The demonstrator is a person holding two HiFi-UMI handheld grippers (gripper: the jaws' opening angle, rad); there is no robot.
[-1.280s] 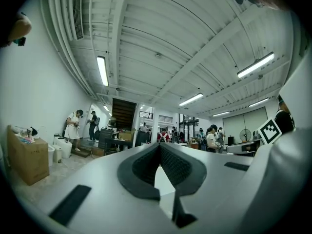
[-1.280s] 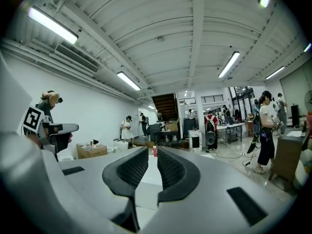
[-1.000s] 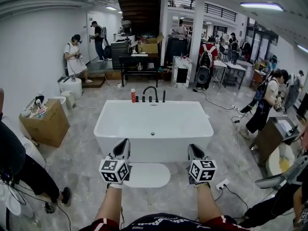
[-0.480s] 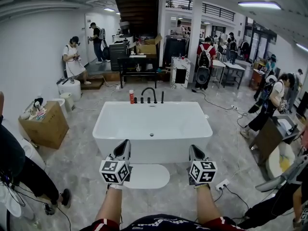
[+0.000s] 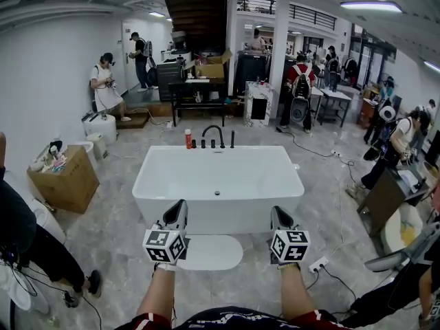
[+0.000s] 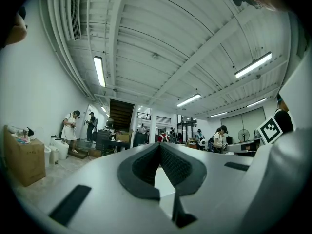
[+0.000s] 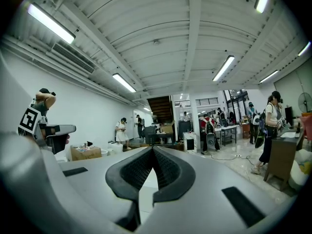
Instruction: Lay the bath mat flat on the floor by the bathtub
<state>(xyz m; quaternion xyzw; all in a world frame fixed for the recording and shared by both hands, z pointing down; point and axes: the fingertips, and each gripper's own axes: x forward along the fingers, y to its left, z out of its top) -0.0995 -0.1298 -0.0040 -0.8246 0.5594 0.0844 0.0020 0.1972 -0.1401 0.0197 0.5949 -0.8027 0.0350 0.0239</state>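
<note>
Head view: mat (image 5: 213,251), white with rounded ends, lies flat on the grey floor (image 5: 117,236), its far edge right by the near wall of the tub (image 5: 218,215). No folds seen on the part in view. Its left end is hidden behind the left marker cube (image 5: 164,245).

Left gripper (image 5: 180,206): held above the mat's left end and pointing at the tub. In the left gripper view the gripper (image 6: 160,147) has its jaws clenched, tips meeting, nothing between them.

Right gripper (image 5: 276,212): off the mat's right end, well apart from the left gripper and pointing the same way. In the right gripper view the gripper (image 7: 153,149) also has its jaws clenched tip to tip and is empty.

Neither gripper touches the mat.

Surroundings: black faucet (image 5: 214,133) and red bottle (image 5: 188,138) at the tub's far rim. Cardboard box (image 5: 65,177) to the left of the tub. White socket strip (image 5: 317,263) on the floor near the right gripper. Several people stand in the background
</note>
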